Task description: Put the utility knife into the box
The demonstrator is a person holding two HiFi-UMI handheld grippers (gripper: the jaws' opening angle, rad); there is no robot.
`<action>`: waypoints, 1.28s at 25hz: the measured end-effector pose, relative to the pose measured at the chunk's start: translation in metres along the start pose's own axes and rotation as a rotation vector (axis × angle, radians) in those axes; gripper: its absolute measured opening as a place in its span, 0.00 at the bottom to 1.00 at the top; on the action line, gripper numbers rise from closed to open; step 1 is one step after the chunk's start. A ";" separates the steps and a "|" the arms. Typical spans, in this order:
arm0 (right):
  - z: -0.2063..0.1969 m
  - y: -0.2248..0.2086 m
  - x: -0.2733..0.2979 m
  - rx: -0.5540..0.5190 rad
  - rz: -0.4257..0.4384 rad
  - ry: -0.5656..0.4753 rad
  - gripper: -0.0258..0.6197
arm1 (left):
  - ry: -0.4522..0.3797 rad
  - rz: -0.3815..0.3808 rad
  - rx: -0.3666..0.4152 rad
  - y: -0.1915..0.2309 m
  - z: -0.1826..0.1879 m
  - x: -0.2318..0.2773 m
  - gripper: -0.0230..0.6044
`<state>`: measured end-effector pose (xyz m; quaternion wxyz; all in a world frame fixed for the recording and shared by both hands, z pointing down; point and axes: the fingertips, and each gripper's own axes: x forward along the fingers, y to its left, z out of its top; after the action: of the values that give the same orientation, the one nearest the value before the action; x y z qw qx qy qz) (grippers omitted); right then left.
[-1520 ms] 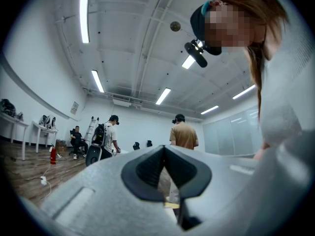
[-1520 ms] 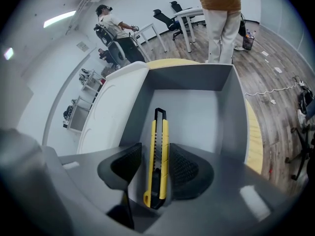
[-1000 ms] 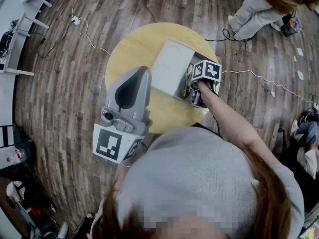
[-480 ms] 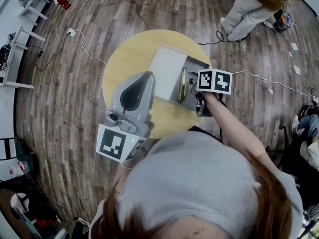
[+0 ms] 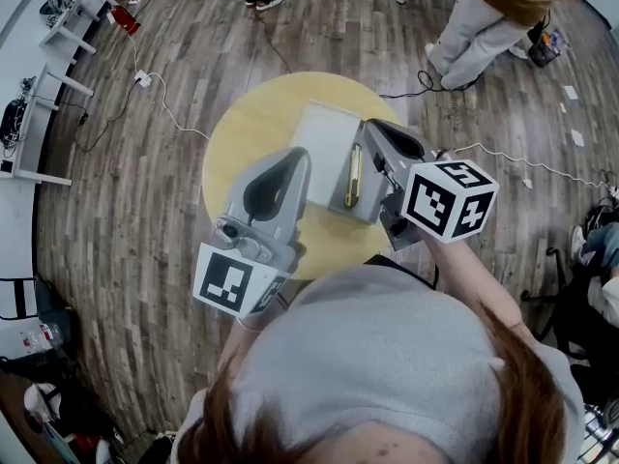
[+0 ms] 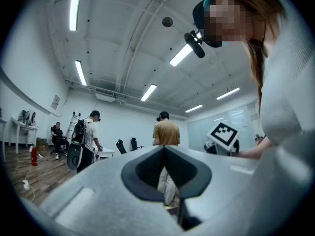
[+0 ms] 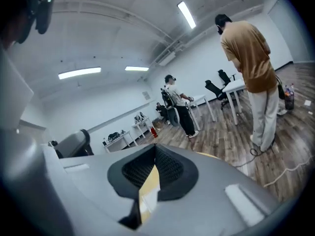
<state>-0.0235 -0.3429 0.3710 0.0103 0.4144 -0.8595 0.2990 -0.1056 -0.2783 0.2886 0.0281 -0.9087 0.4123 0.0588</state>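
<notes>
The yellow utility knife (image 5: 354, 175) lies lengthwise in the grey box (image 5: 363, 207), beside its white open lid (image 5: 324, 141), on the round yellow table (image 5: 247, 124). My right gripper (image 5: 373, 125) hangs high above the box's right side. Its jaws have just been closing and now meet at the tips (image 7: 155, 145) with nothing between them. My left gripper (image 5: 296, 153) hovers over the table just left of the lid, its jaws shut and empty (image 6: 165, 148). The right gripper's body hides the box's right part.
A person in a brown top (image 5: 498, 13) stands beyond the table at the upper right. Cables (image 5: 164, 95) trail over the wooden floor. White desks (image 5: 58, 17) line the left wall. More people stand in the room (image 6: 88, 136).
The right gripper has lifted out of the box towards the camera and shut, leaving the knife lying inside. The left gripper has drifted slightly towards the box.
</notes>
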 end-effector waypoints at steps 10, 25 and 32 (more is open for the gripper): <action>0.041 0.060 -0.024 -0.187 0.205 -0.140 0.04 | -0.001 0.015 0.011 -0.004 0.000 0.000 0.04; 0.036 0.092 -0.055 -0.318 0.355 -0.162 0.04 | -0.051 0.095 0.071 -0.026 0.017 -0.018 0.04; 0.016 0.119 -0.083 -0.312 0.362 -0.173 0.04 | -0.057 0.103 0.089 -0.049 0.030 -0.057 0.04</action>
<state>-0.0508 -0.2364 0.2755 -0.0531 0.2713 -0.9531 0.1232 -0.1082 -0.2009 0.2659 0.0772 -0.8822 0.4596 0.0676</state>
